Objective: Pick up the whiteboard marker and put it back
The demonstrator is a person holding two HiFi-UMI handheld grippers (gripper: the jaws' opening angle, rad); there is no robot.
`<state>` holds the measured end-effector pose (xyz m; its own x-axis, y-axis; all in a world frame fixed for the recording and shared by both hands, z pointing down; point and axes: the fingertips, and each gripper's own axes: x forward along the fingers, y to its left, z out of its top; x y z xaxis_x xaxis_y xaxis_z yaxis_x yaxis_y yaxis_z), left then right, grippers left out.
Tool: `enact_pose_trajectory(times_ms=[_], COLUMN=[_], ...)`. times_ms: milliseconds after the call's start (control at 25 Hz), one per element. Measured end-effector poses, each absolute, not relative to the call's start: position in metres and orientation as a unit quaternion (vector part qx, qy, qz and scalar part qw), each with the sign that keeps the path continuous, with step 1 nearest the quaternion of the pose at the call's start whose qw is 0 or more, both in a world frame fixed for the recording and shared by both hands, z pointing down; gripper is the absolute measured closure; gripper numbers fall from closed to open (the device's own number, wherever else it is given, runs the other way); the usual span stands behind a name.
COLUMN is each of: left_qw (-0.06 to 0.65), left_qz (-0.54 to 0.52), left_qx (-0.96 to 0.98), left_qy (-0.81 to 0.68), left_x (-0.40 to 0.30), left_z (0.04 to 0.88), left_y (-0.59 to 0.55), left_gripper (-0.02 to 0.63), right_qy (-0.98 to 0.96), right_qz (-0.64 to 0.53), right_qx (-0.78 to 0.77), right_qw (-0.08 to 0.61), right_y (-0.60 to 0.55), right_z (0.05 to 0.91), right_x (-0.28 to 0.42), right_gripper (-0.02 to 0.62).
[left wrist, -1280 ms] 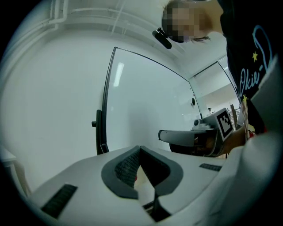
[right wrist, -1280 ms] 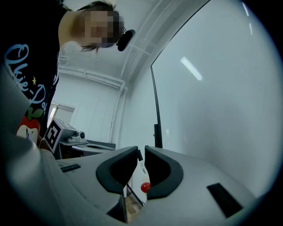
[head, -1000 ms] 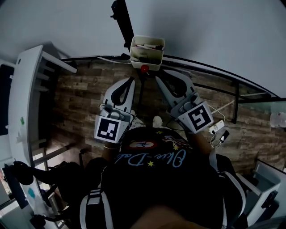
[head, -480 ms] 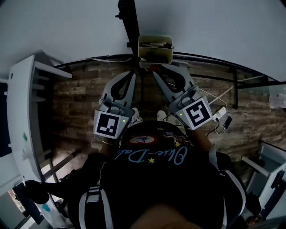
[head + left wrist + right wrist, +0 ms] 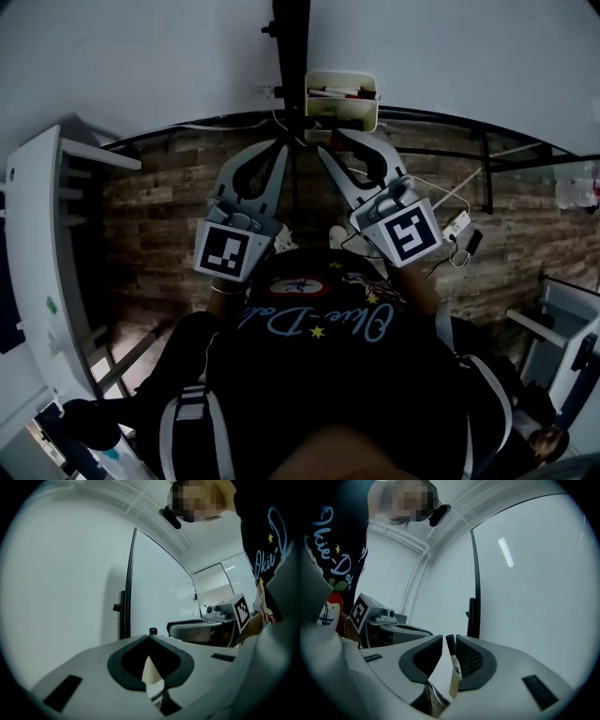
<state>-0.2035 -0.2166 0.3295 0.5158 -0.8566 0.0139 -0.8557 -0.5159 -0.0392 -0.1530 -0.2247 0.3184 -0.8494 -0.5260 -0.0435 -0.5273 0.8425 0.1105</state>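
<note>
The whiteboard marker (image 5: 453, 667) has a black cap and a white body. It stands upright between the jaws of my right gripper (image 5: 449, 638), which is shut on it. In the head view the right gripper (image 5: 325, 152) points up at the cream marker box (image 5: 342, 114) fixed to the whiteboard; several markers (image 5: 339, 92) lie inside. I cannot make out the held marker in that view. My left gripper (image 5: 281, 147) points at the board just left of the box. Its tips (image 5: 149, 637) meet with nothing gripped; a pale shape shows behind them.
A black upright bar (image 5: 291, 37) of the whiteboard frame runs up beside the box. A white shelf unit (image 5: 37, 262) stands at the left. A power strip and cables (image 5: 459, 230) lie on the wood-pattern floor (image 5: 159, 234) at the right.
The head view has swung, so the marker box now sits further right and higher. Both grippers have risen slightly towards it and stay shut.
</note>
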Motion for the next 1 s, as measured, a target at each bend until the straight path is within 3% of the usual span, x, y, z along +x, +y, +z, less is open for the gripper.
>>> enact_pose_trajectory(times_ms=[1000], left_qw=[0.012], left_qz=[0.0], left_qx=[-0.894], left_qy=[0.447], left_x=[-0.23], left_z=[0.329], left_y=[-0.231], left_gripper=[0.617], right_qy=[0.936], right_qz=[0.066], right_qx=[-0.345], right_qw=[-0.023], right_y=[-0.254], right_z=[0.33], right_x=[-0.182], right_gripper=[0.482])
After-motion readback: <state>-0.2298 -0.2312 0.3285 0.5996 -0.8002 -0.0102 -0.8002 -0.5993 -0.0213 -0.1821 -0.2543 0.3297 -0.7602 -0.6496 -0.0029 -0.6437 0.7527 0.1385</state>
